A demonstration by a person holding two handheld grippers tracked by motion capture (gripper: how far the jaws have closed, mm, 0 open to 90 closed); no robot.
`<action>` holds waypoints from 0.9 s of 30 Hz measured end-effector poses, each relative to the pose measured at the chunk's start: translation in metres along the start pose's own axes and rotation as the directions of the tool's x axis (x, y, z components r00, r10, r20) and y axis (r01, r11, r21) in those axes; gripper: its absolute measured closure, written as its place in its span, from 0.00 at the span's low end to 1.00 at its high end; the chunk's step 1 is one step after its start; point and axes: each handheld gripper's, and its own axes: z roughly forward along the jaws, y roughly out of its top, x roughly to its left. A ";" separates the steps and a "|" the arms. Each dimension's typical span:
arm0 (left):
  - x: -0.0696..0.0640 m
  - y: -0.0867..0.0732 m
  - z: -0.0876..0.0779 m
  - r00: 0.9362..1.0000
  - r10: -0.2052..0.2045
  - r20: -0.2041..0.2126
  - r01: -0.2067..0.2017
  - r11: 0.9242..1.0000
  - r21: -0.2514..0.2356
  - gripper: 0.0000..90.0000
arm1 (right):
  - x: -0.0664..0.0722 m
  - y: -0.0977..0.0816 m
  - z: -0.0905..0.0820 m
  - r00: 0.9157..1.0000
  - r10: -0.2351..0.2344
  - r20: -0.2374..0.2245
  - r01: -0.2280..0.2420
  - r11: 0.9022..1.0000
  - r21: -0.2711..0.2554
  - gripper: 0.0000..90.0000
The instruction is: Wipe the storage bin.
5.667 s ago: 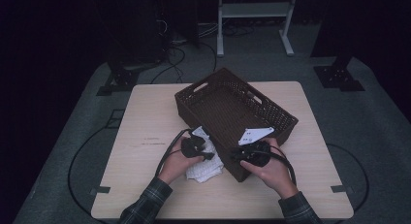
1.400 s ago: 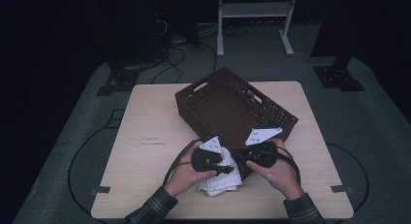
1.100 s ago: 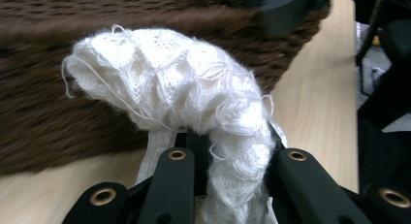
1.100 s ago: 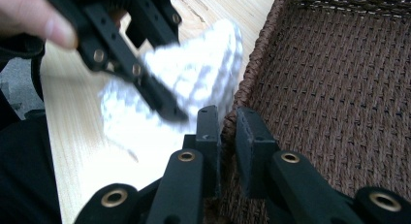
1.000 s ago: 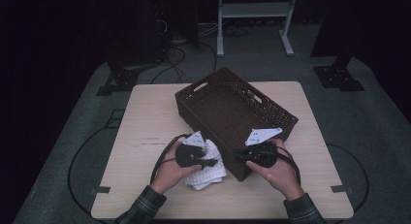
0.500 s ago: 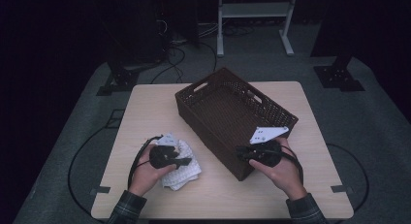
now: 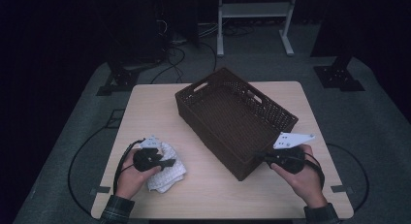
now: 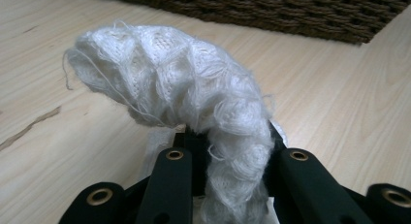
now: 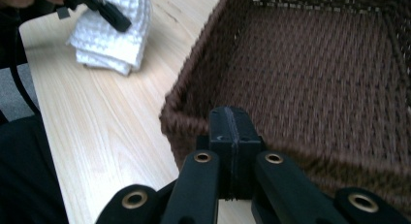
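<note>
Cloth [image 7: 167, 171] now dragged toward table edge [image 7: 111, 158]

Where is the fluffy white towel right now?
In the high view, the folded white knitted towel lies on the wooden table at front left, pinched by the left gripper, left of the brown woven basket.

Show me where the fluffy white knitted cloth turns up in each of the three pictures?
High view: white knitted cloth lies lower left on the table, under the left hand-held gripper.
Left gripper view: centre, bunched between the jaws.
Right gripper view: top left corner.
Shared landmark: the dark brown woven basket.
</note>
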 end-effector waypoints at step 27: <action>0.003 -0.004 0.000 1.000 -0.015 0.004 0.015 1.000 0.001 0.82 | 0.031 0.041 0.069 0.986 -0.102 -0.134 0.106 0.994 0.028 0.99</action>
